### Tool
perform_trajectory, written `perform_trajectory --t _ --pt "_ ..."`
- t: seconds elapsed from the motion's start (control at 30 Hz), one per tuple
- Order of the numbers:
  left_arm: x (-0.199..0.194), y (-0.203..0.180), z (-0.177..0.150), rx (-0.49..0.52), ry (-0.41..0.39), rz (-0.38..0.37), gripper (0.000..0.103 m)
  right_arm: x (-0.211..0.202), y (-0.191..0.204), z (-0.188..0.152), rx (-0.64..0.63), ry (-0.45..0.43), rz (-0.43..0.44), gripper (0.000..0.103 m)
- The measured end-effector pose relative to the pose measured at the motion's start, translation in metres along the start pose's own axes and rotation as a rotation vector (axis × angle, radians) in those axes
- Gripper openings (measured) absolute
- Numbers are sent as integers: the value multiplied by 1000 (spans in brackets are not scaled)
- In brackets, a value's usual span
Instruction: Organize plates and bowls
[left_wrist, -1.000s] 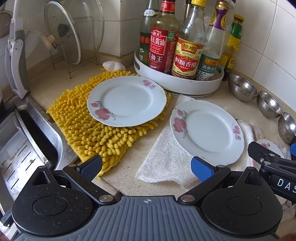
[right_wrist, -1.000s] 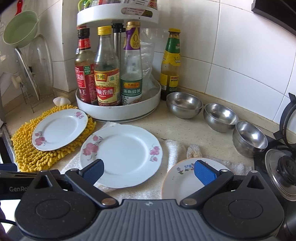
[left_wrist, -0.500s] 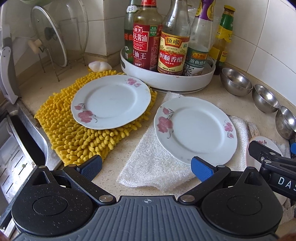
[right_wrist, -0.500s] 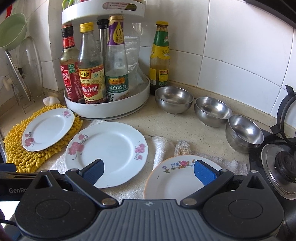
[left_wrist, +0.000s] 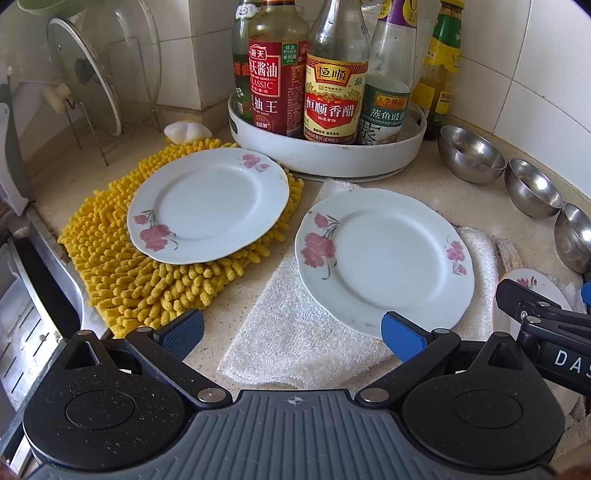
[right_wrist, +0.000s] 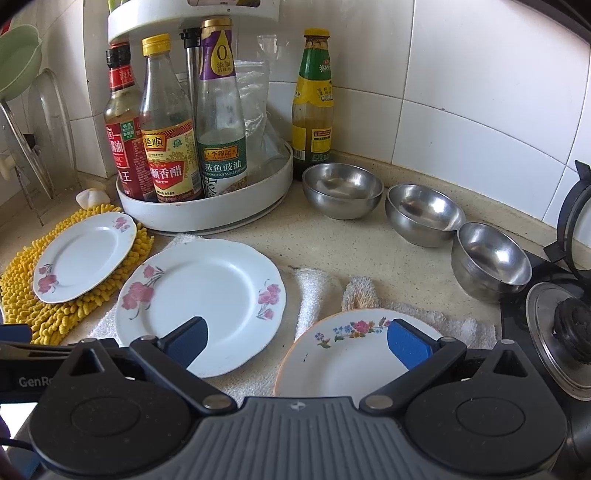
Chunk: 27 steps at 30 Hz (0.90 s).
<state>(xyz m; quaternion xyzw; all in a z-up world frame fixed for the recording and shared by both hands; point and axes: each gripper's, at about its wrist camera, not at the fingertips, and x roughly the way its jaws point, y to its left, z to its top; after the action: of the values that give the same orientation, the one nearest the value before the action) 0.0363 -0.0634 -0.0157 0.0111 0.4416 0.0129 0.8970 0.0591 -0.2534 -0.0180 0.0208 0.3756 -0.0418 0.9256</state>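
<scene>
On the counter (right_wrist: 332, 251), two pink-flowered plates sit apart, one on the white towel (left_wrist: 295, 339), one on the yellow mat (left_wrist: 122, 273), three steel bowls (right_wrist: 424, 218) line the wall, and both the left gripper (left_wrist: 291, 332) and right gripper (right_wrist: 297, 341) hover spread, seemingly empty.

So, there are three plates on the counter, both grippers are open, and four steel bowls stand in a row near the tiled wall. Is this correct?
Not quite: there are three steel bowls, not four, as the right wrist view shows. The rest holds: three plates lie on the counter, and the left gripper and right gripper are both open.
</scene>
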Motion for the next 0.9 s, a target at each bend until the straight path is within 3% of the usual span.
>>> perform_trajectory --t 0.9 --pt "24 -26 14 31 31 18 103 31 -22 8 10 56 8 103"
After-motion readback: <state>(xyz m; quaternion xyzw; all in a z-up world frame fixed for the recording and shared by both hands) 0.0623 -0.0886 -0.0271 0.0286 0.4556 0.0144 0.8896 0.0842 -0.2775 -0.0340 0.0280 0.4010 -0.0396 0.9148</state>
